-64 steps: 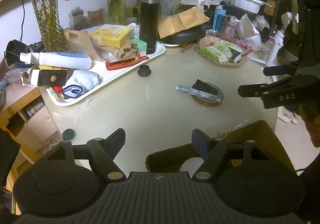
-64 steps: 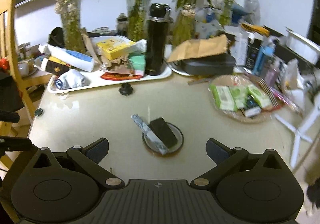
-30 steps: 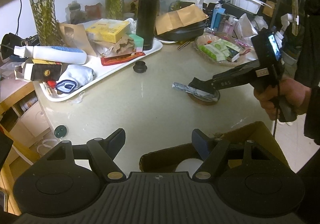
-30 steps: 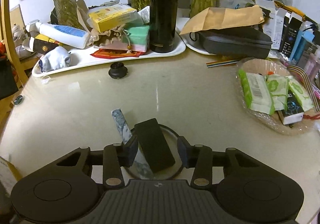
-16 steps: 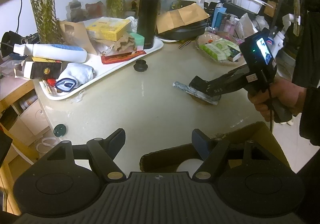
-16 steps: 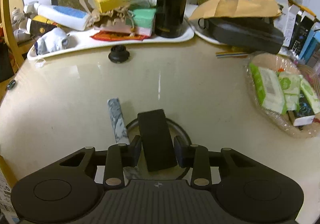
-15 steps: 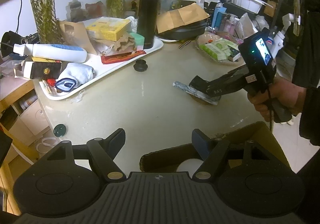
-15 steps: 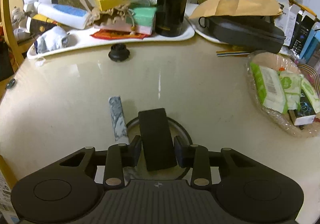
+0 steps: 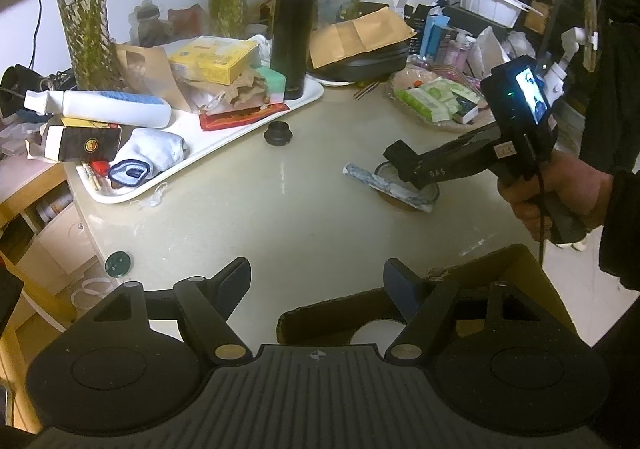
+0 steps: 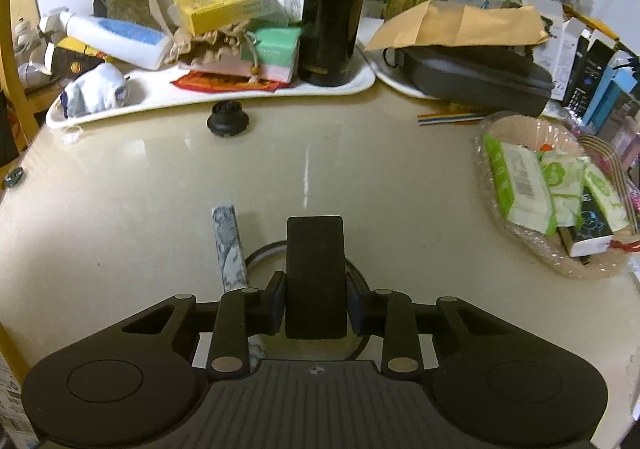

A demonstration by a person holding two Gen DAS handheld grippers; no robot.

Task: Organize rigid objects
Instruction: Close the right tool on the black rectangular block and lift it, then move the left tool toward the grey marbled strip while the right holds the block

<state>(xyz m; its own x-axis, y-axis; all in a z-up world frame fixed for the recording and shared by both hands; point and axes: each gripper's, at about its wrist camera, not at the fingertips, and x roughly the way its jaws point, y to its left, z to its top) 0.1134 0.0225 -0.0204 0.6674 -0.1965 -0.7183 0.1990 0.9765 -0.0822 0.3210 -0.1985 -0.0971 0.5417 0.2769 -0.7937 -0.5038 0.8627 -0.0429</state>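
Black block (image 10: 315, 273) is sitting clamped in the right gripper (image 10: 316, 303), jaws just closing on it; lifting straight up is avoiding the marbled bar (image 10: 230, 249) alongside.

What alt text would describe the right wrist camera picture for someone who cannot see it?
The right gripper is shut on a flat black block above a round coaster on a beige table. A marbled bar lies alongside; a cluttered white tray sits behind.

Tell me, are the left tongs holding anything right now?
No, the left tongs stand open above the bare table with nothing between their fingers.
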